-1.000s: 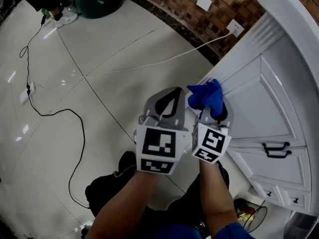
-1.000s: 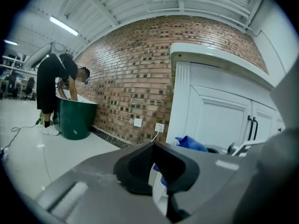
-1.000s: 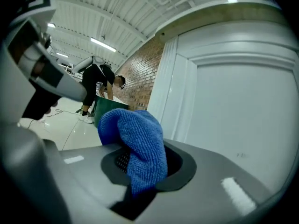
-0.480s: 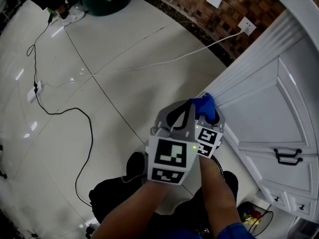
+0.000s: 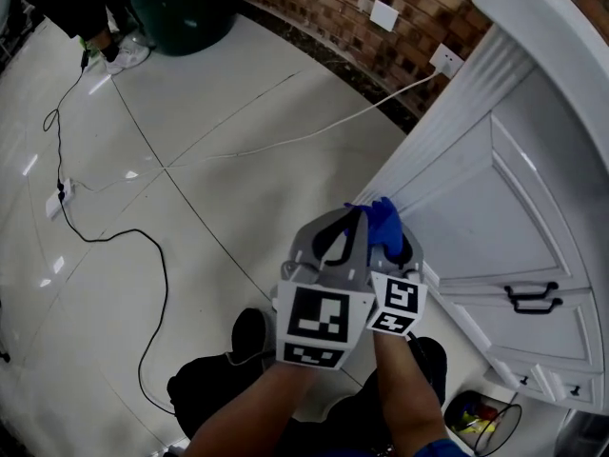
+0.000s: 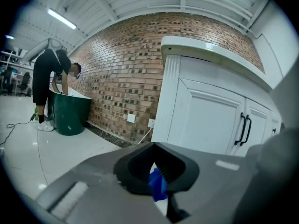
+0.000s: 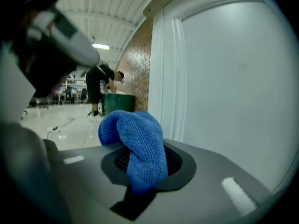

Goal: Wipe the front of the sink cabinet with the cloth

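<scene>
At the far left a black cable [image 5: 107, 241] snakes over the pale tiled floor [image 5: 219, 198]. The green bin [image 5: 186, 8] stands at the top by the brick wall [image 5: 333, 17], and in the left gripper view a person [image 6: 49, 85] bends over it. A white cable [image 5: 314, 129] runs from a wall socket [image 5: 445, 60] out across the tiles.

The left claw [image 5: 341, 231] has its jaws drawn together to a thin slit with nothing plainly held. A scrap of blue shows through that slit in its own view, and I cannot tell whether it is nipped there or simply lies beyond. A second ago this claw sat clear to the left of its partner, with floor showing between them. Half a second ago it had closed in, and now it crowds right up beside the right claw [image 5: 398, 244], partly covering it.

The right claw is clamped on the blue cloth [image 5: 383, 217], which bulges up out of the closed jaws. The cloth lies at the fluted corner strip on the left edge of the white sink cabinet [image 5: 533, 188], low down near the floor. A second ago it stood at the left edge of the door panel. The right gripper view shows the fluted strip and the flat door just behind it.

Further right, two black handles [image 5: 531, 295] sit on the cabinet doors, and a wire basket [image 5: 481, 422] stands at the bottom corner.
</scene>
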A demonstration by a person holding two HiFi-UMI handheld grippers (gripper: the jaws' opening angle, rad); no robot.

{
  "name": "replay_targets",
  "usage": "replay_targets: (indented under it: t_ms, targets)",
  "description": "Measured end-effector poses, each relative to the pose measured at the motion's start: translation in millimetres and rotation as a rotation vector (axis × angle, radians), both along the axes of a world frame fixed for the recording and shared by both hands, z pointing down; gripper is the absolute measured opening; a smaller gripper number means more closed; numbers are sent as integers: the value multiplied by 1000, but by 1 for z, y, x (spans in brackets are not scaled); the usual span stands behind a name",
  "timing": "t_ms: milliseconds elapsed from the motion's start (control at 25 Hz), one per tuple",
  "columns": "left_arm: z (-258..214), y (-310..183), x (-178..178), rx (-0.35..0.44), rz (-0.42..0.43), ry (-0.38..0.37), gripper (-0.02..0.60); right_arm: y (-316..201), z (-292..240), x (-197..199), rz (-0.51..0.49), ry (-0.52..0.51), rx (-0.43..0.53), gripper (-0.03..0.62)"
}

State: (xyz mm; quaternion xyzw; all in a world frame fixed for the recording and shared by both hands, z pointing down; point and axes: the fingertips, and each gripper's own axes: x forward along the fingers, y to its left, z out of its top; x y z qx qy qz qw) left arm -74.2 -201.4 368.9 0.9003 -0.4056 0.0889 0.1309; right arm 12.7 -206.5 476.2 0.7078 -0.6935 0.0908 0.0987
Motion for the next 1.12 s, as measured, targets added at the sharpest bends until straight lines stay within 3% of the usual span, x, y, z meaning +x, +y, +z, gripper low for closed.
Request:
replay_targets:
  t_ms: [120,240,440,560,880,1120]
  targets:
    - [-20,1,4,78,-5,10,5,19,-96,0,-23,-2,194,74]
    - [-54,3,13,219,-9,16,5,34,-182,10,-9,30,374,74]
    - [-88,7,20,319,-2,41,5,53,-269,25,50,79,577,74]
    - [-92,6,22,328,1,47,5,48,-278,36,83,91,582,73]
    - [-85,2,21,314,2,26,5,37,-240,50,119,85,476,74]
    - [-49,1,28,249,35,-43,5,34,-186,50,134,81,371,74]
